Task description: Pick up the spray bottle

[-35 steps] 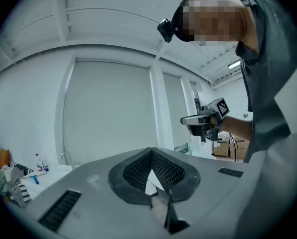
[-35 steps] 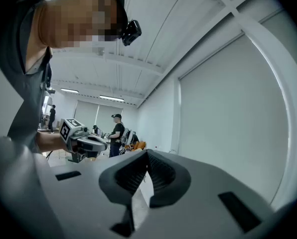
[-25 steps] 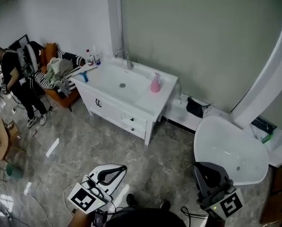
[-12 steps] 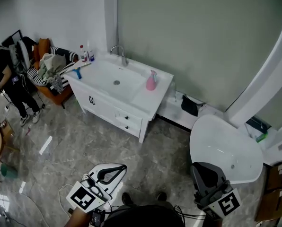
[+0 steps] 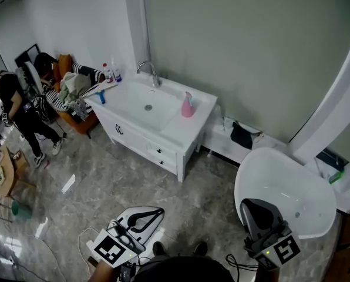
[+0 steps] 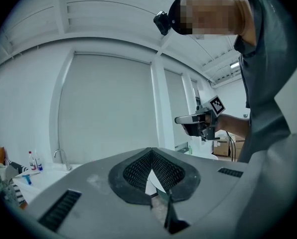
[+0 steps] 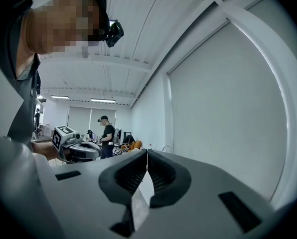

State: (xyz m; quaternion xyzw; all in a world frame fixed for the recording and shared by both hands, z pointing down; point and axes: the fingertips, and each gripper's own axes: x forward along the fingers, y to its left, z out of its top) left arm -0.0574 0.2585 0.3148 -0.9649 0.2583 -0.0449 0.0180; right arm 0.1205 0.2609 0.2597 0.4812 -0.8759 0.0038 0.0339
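Spray bottle: the pink spray bottle [image 5: 187, 105] stands upright on the white tabletop [image 5: 195, 125], on the flat stretch between the basin [image 5: 145, 104] and the tabletop's right-hand edge. Nothing touches it.

What has changed: compared with a second ago, the head view has swung and drifted a little. The tabletop and the white tub [image 5: 283, 190] sit slightly differently in the picture. The bottle keeps its spot beside the basin, and it looks hardly any nearer.

Left tool: the left tool [image 5: 154, 214] is held low, close to the body and over the grey floor [image 5: 104, 175]. Its jaws are pressed together at the tips with nothing between them. Its own view looks across the room towards the tap [image 6: 61, 156] at the tabletop's back edge.

Right tool: the right tool [image 5: 251, 207] is also low, beside the tub. Its jaws are together and empty.

Gap: a wide stretch of floor lies between both tools and the front edge of the tabletop, so they are well apart from the bottle.

Meaning for the task: the approach appears barely begun. Whichever tool goes for the bottle has to be carried across to the tabletop's right end, and its jaws must part before they can close on the bottle.

Risk: the bottle is tall and narrow and stands near the edge, so a nudge could tip it.
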